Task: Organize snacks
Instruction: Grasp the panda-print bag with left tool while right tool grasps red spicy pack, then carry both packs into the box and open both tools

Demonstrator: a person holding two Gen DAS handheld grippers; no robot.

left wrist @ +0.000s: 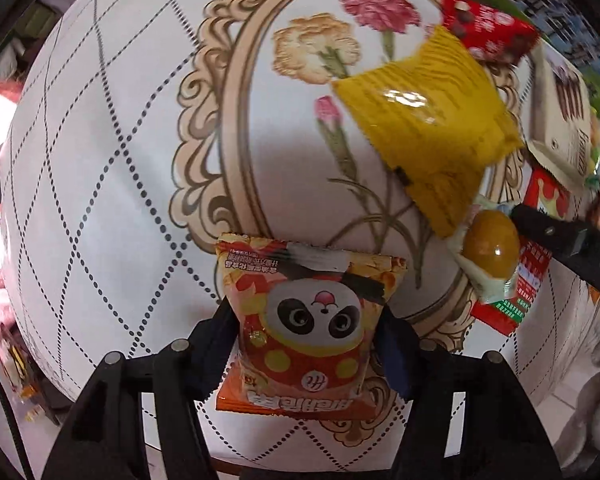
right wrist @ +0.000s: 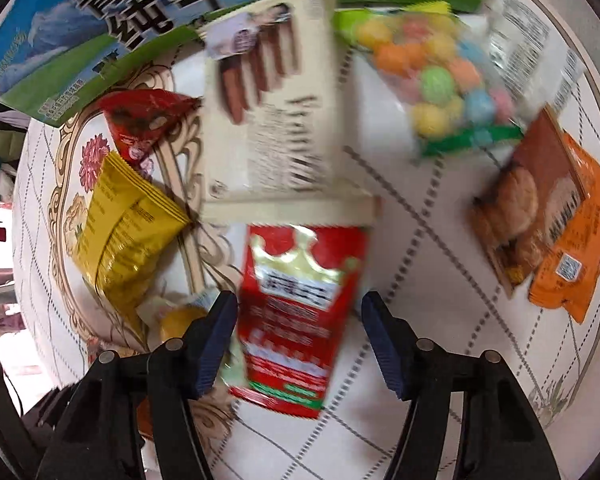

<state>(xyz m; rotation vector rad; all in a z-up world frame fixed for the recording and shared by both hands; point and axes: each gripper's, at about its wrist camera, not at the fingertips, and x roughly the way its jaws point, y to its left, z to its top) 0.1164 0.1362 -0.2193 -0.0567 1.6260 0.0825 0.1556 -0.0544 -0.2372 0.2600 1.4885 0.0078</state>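
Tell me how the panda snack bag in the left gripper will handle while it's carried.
The panda snack bag, clamped in the left gripper, looks puffed with air, so it is probably light for its size. Its glossy film may be slippery, and it could slide if the grip loosens. Being soft, it likely flexes rather than stays rigid; hard squeezing might crush what's inside.

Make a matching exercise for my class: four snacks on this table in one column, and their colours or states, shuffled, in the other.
Snacks
1. panda packet
2. yellow bag
3. candy balls bag
4. crown packet

Descriptions
A. red, between the open right gripper fingers
B. clear, multicoloured contents
C. clamped in the left gripper
D. lying beside the printed carnations

Pairs: 1-C, 2-D, 3-B, 4-A
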